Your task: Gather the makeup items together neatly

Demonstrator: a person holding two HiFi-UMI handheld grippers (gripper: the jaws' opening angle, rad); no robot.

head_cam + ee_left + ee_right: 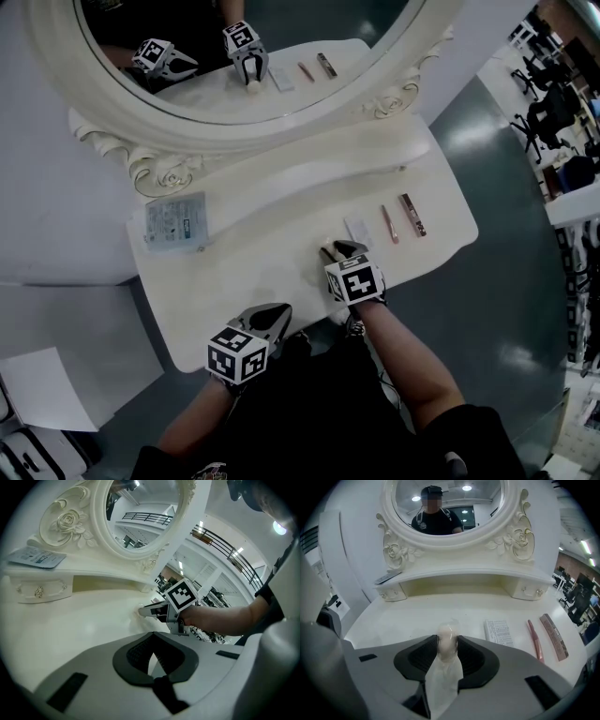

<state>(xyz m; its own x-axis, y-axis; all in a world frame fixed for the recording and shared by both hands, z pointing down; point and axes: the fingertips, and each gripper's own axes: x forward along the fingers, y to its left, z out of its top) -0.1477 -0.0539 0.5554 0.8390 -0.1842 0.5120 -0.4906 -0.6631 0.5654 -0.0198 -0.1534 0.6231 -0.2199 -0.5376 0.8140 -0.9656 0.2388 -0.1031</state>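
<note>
On the white vanity table [281,253] a small white printed packet [358,230], a pink stick [389,223] and a brown stick [412,214] lie side by side at the right. In the right gripper view they show as the packet [499,631], the pink stick [534,638] and the brown stick [553,636]. My right gripper [336,251] hovers just left of them, shut on a pale round item in clear wrap [446,645]. My left gripper [272,317] sits at the table's front edge, jaws together with nothing between them [151,654].
A large oval mirror [244,56] in a carved frame rises behind the table. A flat blue-and-white packet [175,221] lies on the raised shelf at the left. Small drawers [529,590] sit under the shelf. The floor drops off at the right and the front.
</note>
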